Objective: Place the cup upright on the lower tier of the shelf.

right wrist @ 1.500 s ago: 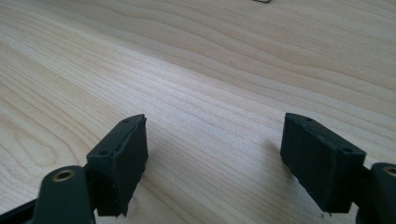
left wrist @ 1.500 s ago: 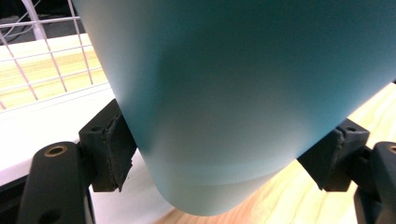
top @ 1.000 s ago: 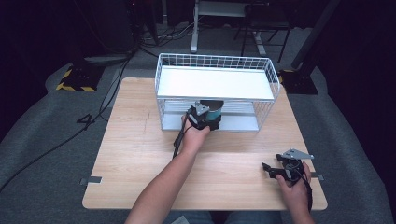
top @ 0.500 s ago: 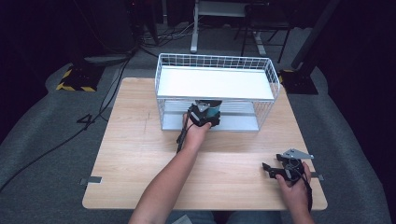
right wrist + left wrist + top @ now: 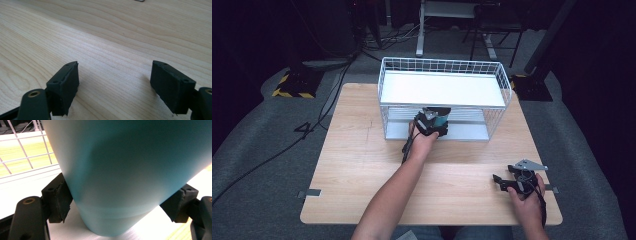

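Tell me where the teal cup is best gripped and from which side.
Grip the teal cup low on its tapered wall, from the open front of the wire rack, as the left gripper does now: both pads sit on opposite sides near its rounded base.

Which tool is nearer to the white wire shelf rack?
Left. The left tool reaches into the white wire shelf rack, gripping a light blue cup; the right tool rests near the table's front edge.

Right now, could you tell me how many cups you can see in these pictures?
1: a teal cup, held between the left gripper fingers at the open front of the white wire rack, on its lower shelf. Others may be hidden behind it.
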`<state>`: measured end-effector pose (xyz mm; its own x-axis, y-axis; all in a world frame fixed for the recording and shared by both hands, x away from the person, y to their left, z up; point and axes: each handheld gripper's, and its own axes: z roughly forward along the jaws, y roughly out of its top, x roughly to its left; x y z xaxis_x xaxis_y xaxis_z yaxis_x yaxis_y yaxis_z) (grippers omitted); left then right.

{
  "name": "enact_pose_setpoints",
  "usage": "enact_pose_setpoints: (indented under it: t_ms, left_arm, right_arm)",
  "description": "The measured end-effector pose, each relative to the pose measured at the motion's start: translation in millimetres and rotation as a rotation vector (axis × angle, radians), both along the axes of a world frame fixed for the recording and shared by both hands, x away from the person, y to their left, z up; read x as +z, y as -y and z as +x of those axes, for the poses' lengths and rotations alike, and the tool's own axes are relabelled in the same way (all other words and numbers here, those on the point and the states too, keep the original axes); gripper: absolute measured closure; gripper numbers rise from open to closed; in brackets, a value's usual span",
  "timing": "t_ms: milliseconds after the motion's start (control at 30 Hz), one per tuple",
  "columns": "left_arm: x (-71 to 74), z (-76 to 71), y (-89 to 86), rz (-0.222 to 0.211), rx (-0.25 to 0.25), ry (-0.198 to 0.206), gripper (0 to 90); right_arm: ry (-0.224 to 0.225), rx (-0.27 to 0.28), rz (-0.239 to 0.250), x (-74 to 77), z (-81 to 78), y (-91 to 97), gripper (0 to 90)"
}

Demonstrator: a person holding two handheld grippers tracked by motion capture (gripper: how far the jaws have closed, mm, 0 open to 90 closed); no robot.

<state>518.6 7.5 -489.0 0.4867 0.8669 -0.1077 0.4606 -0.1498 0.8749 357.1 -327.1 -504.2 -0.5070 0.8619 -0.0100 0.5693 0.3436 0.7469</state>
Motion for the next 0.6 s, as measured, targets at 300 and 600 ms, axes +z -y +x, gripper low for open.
enact_pose_setpoints:
  t_ms: [300,600]
  left_arm:
    - [7.1,-1.8,-0.3,-0.014,-0.005,0.029,15.9]
    - [11.7,-11.1,-8.2,0.029,-0.059,0.050,16.1]
  right_arm:
    - [0.000,0.000,0.000,0.0,0.0,0.0,23.4]
    - [0.001,-0.001,-0.001,0.0,-0.2,-0.1,23.4]
